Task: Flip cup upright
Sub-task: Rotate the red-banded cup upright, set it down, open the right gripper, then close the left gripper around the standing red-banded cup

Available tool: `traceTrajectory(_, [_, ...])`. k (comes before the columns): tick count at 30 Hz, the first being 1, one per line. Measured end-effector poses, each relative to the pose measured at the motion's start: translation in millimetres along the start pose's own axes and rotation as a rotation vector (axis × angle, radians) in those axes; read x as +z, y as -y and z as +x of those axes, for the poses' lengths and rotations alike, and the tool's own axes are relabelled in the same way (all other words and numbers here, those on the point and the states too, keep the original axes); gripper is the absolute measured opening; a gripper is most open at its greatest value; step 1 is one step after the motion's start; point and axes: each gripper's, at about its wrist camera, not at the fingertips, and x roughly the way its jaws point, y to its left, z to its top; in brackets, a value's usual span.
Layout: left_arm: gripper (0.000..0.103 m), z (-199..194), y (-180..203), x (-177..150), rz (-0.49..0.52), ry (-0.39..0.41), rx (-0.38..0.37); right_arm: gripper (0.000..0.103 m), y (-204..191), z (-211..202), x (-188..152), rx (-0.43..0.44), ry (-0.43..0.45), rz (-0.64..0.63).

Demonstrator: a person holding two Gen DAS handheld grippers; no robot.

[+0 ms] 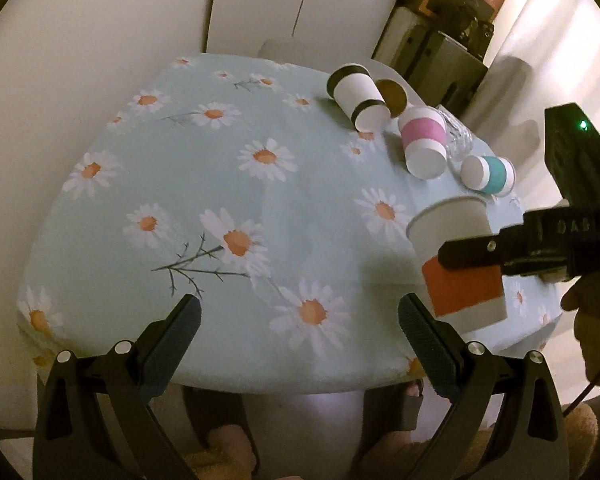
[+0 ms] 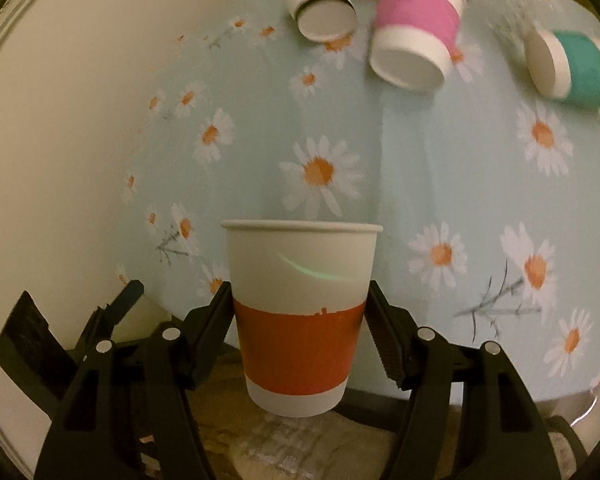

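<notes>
A white paper cup with a red band [image 2: 300,320] is held rim up in my right gripper [image 2: 300,300], whose jaws press its two sides. It hangs above the near edge of the daisy tablecloth [image 2: 420,160]. In the left wrist view the same red-band cup [image 1: 456,260] and my right gripper [image 1: 476,256] show at the right, above the table's right front part. My left gripper [image 1: 300,316] is open and empty over the table's front edge.
Three more cups lie on their sides at the far right of the table: a black-band cup [image 1: 358,94], a pink-band cup [image 1: 424,142] and a teal-band cup [image 1: 490,174]. A clear glass object [image 1: 458,136] lies beside them. Stacked boxes [image 1: 452,20] stand behind.
</notes>
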Motion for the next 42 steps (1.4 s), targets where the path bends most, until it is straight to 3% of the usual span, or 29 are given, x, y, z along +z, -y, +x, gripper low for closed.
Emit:
traceTrajectory(7, [0.096,2.1,-4.5,-4.3,-0.014,-0.012,0.015,0.066,11.9,12.1,-6.4,0.028,0.003,0.080])
traceTrajectory(15, [0.096,6.3,-6.8,-3.8,-0.022,-0.019,0.019,0.067,7.0,1.5,-10.9,0.020,0.033,0.069])
traceTrajectory(24, [0.096,10.9,2.7,-5.2,0.005,-0.033,0.006,0.067,19.8,-56.9,-45.8,0.108,0.185,0.070])
traceTrajectory(31, [0.096,13.2,12.1,-5.2,-0.006,-0.076,-0.068,0.070,48.6,-83.9,-102.5,0.235,0.330,0.093])
traceTrajectory(38, [0.096,7.0,28.7,15.4,-0.080,-0.119,-0.164,0.070,72.5,-96.0,-130.1,0.262,0.396,0.067])
traceTrajectory(42, [0.096,8.6,46.0,23.8,-0.093,-0.175,-0.175,0.070,81.2,-99.5,-137.8,0.258,0.402,0.044])
